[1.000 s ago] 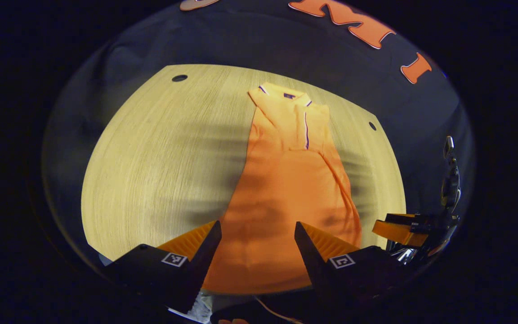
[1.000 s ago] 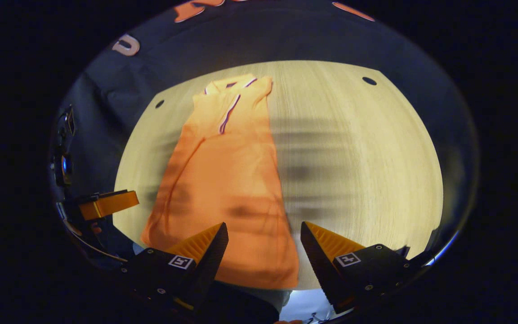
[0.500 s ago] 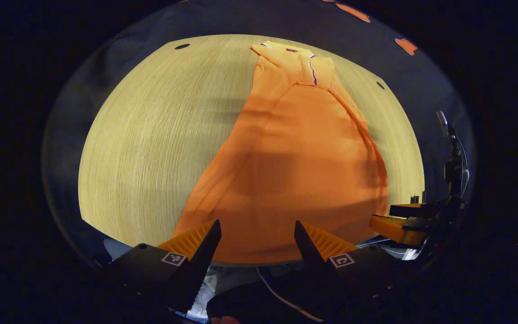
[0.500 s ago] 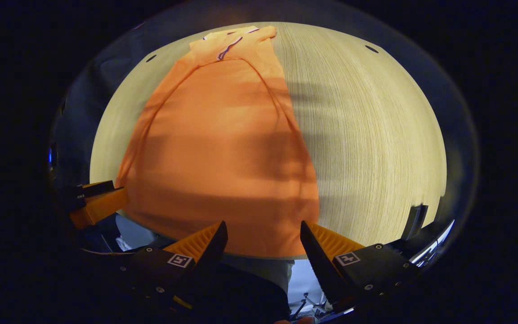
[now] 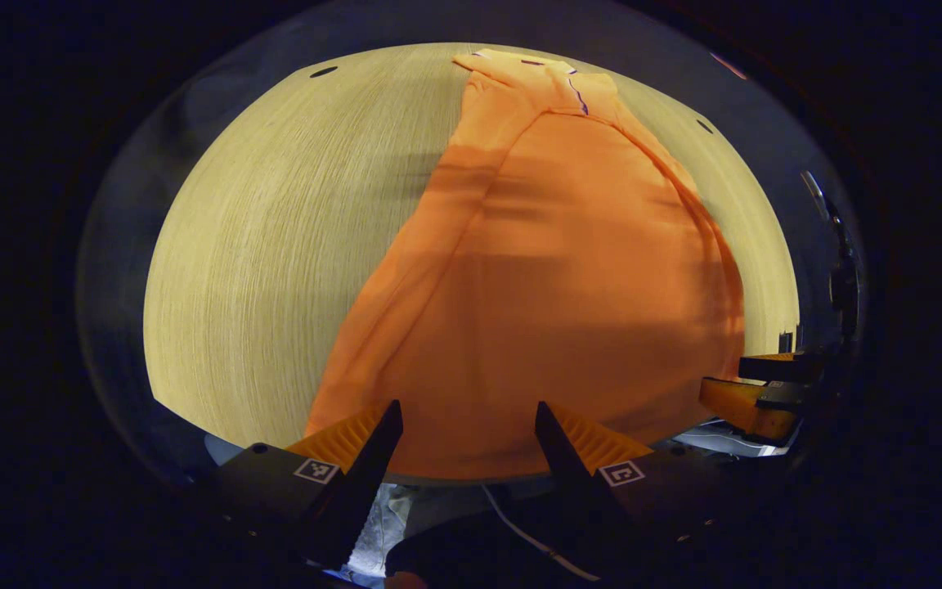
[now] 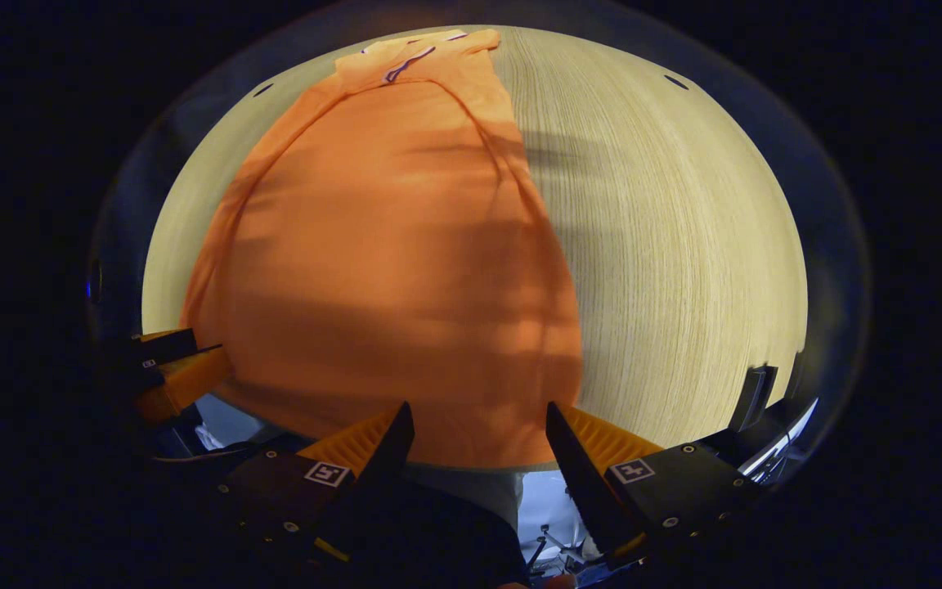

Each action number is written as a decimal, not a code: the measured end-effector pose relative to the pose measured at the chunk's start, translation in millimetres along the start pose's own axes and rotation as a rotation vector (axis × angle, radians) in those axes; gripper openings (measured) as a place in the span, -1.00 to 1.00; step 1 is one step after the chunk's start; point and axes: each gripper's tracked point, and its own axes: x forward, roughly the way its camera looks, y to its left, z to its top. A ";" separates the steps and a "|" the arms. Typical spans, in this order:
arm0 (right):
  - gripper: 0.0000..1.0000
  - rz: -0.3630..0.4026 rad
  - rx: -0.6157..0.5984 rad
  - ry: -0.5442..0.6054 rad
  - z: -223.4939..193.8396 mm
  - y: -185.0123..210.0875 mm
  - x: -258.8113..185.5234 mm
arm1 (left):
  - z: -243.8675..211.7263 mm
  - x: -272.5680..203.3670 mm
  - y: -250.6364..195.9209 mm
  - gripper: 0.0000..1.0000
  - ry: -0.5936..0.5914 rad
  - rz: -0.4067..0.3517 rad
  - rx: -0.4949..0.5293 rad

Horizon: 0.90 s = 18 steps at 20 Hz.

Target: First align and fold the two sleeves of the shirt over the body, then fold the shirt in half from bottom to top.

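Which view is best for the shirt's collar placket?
Left gripper view: the collar shows slightly bigger there, with the striped placket easy to trace. Right gripper view has the collar smaller, squeezed against the top edge.

A pale wood-grain table (image 5: 275, 245) with a rounded outline stands brightly lit against the booth's dark cloth wall (image 5: 405, 24), which wraps the far side in shadow. Small dark round holes (image 5: 324, 72) mark the tabletop near its far corners, one at the far left and another (image 5: 704, 126) at the far right. Soft banded shadows (image 6: 569, 155) cross the grain. Below the table's near edge, a paler patch of floor (image 6: 545, 507) shows, too dim to make out.
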 end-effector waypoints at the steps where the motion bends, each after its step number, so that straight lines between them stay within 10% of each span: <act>1: 0.98 -0.001 -0.001 0.012 -2.3 1.5 2.4 | -2.3 2.7 2.3 0.97 0.008 0.009 0.000; 18: 0.98 -0.024 0.002 0.033 -3.3 1.7 9.1 | -3.3 9.5 -3.1 0.92 0.004 0.081 0.054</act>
